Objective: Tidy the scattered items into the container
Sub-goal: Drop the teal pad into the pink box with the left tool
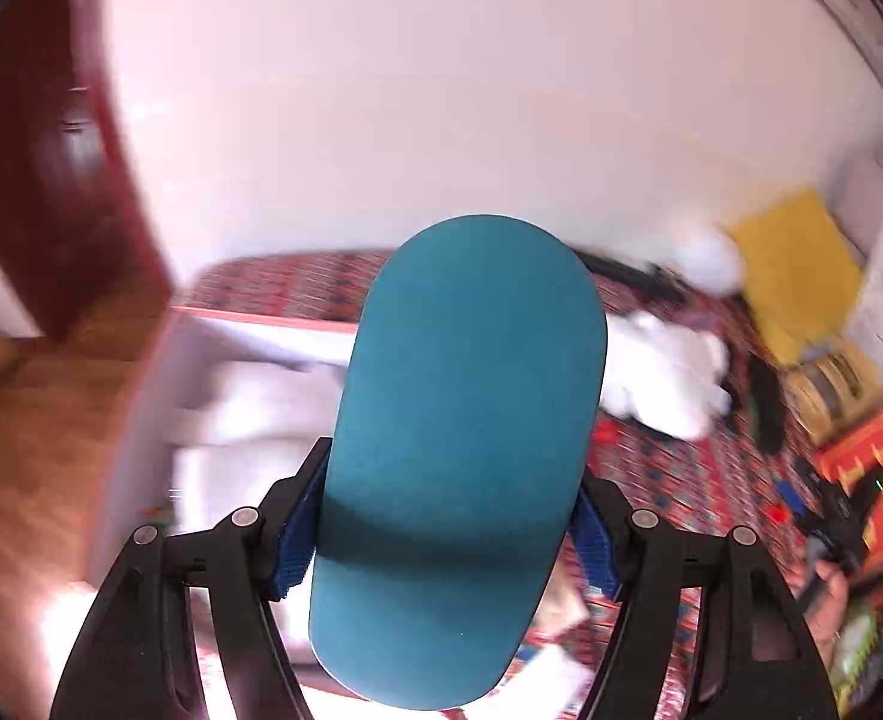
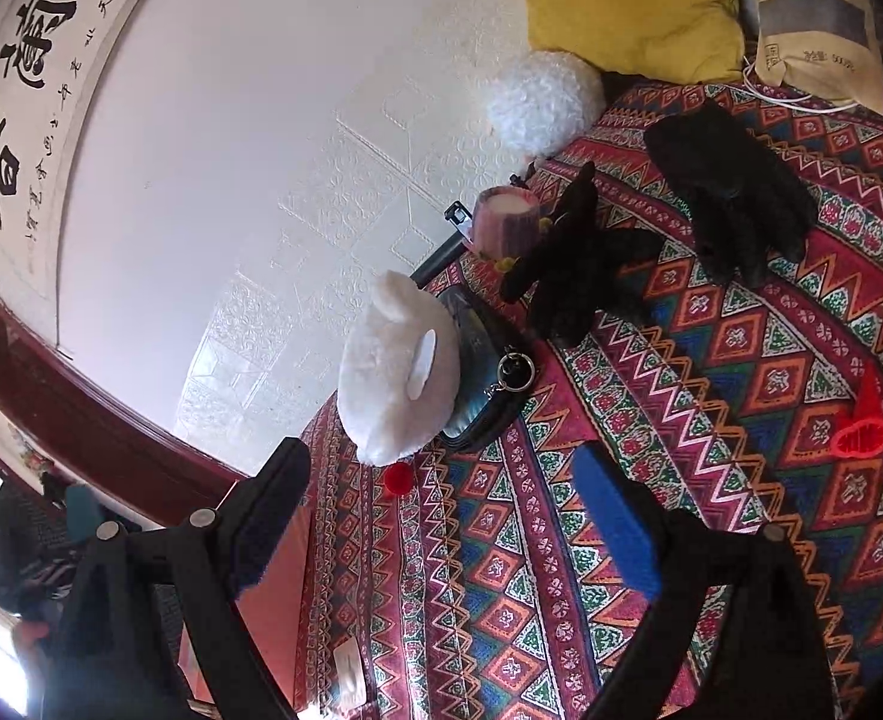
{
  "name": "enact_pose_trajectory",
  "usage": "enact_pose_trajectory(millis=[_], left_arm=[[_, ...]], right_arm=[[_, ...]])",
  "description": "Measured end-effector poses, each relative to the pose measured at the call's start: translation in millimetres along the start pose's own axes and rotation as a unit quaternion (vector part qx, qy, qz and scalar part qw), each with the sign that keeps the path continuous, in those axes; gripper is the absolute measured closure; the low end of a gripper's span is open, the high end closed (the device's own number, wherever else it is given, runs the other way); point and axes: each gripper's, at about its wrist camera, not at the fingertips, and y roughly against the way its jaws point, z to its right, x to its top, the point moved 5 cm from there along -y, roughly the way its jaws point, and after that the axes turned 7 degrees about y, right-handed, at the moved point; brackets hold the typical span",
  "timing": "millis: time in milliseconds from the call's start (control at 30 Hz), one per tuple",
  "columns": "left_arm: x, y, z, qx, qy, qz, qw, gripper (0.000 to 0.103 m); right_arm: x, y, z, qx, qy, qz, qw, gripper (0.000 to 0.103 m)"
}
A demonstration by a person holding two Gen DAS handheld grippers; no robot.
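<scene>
1. Between my left fingers (image 1: pixel 444 531) sits a teal oval item (image 1: pixel 465 450) — both blue pads press its sides, so it is held, raised above the patterned bedspread (image 1: pixel 681 480).
2. Left of and below it lies a pale container with a pink rim (image 1: pixel 273 315), blurred.
3. My right fingers (image 2: pixel 441 528) stand wide with nothing between them, above the bedspread.
4. Ahead on the bedspread — a white plush item (image 2: pixel 393 372) against a black pouch (image 2: pixel 483 372), black gloves (image 2: pixel 729 192), a red comb (image 2: pixel 861 429).

A home bedroom: patterned bedspread (image 2: pixel 711 420), yellow pillow (image 2: pixel 627 0), wall calligraphy (image 2: pixel 27 96).
</scene>
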Motion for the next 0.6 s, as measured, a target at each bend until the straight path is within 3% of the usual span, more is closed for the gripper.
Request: enact_pose_trajectory(millis=[67,167,267,400,500,600], left_arm=[[16.4,7.6,-37.4,0.071,0.01,0.021,0.9972,0.031],[30.5,26.2,-83.2,0.161,0.032,0.058,0.9846,0.019],[33.1,44.8,-107.6,0.152,0.069,0.074,0.9832,0.018],[29.8,44.7,-108.4,0.134,0.081,0.069,0.9852,0.018],[26.0,42.6,-91.0,0.12,0.062,0.065,0.9887,0.018],[25.5,29.4,-45.7,0.095,0.035,0.06,0.993,0.018]], right_arm=[[-0.7,-0.6,-1.7,0.0,0.002,0.0,1.0,0.013],[-0.8,-2.1,-5.4,0.003,0.008,-0.001,1.0,0.013],[-0.9,-1.6,-8.8,0.007,0.013,0.001,1.0,0.013],[-0.3,0.2,-8.1,0.006,0.011,0.004,1.0,0.013],[1.0,2.1,-4.0,0.008,0.002,0.007,1.0,0.013],[4.2,7.1,3.3,0.009,-0.014,0.015,1.0,0.013]])
